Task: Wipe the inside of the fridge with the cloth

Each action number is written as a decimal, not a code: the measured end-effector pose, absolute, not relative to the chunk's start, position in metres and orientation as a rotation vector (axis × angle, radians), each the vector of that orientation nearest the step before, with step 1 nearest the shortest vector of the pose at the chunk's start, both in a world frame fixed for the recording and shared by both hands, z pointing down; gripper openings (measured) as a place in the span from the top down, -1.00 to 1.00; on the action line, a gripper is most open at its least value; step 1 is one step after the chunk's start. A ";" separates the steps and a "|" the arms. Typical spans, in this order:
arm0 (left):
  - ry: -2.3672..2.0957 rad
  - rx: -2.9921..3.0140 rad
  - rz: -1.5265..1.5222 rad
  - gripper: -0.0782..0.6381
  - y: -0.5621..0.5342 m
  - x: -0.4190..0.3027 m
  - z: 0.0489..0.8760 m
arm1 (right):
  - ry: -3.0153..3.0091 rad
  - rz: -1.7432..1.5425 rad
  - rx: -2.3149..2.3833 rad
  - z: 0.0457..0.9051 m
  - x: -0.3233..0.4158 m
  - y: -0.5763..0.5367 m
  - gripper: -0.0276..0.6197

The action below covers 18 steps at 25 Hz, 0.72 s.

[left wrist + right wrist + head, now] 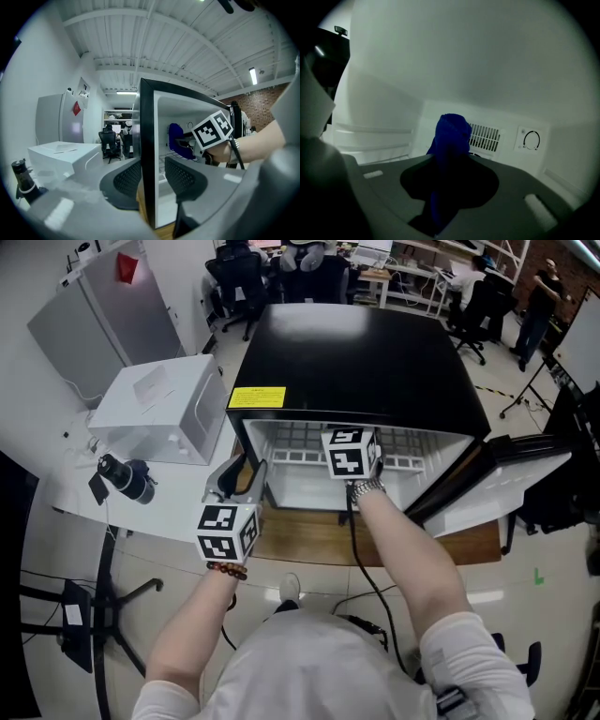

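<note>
Well inside the fridge (356,352), the blue cloth (451,136) stands bunched and upright between the jaws of the right gripper (450,171), which are clamped on its lower part. The cloth's top rises in front of the far wall, just left of a vent grille (485,137) and a round dial (531,139). The left gripper (152,176) is at the fridge's near left corner. Its jaws are apart on either side of the side wall's front edge, with a gap at the right pad. The fridge door (511,474) hangs open to the right, and a white box (159,409) sits left of the fridge.
</note>
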<state>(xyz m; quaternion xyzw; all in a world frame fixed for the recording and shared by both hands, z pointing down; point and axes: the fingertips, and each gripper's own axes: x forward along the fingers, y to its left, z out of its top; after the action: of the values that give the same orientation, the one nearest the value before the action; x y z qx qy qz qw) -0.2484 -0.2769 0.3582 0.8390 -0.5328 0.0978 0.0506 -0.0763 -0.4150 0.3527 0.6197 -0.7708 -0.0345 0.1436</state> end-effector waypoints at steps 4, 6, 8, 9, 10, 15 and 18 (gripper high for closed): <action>-1.633 2.546 0.292 0.36 -0.277 -0.249 0.358 | -2.206 -0.093 1.801 0.354 -0.064 -0.413 0.62; -1.638 2.540 0.290 0.36 -0.277 -0.249 0.358 | -2.198 -0.086 1.808 0.356 -0.058 -0.412 0.62; -1.642 2.534 0.286 0.36 -0.277 -0.249 0.359 | -2.186 -0.081 1.819 0.356 -0.050 -0.411 0.62; -1.644 2.531 0.284 0.36 -0.277 -0.249 0.359 | -2.181 -0.078 1.824 0.356 -0.046 -0.411 0.62; -1.646 2.529 0.281 0.36 -0.277 -0.249 0.359 | -2.176 -0.078 1.830 0.356 -0.043 -0.410 0.62; -1.655 2.522 0.270 0.35 -0.278 -0.249 0.359 | -2.140 -0.087 1.867 0.352 -0.023 -0.407 0.62; -1.662 2.515 0.264 0.35 -0.278 -0.249 0.359 | -2.126 -0.071 1.883 0.355 -0.010 -0.406 0.62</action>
<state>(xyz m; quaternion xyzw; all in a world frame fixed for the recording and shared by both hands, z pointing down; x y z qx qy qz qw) -0.2492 -0.2777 0.3588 0.8297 -0.5484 0.0872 0.0579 -0.0104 -0.4061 0.3551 0.6553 -0.7399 -0.0248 0.1499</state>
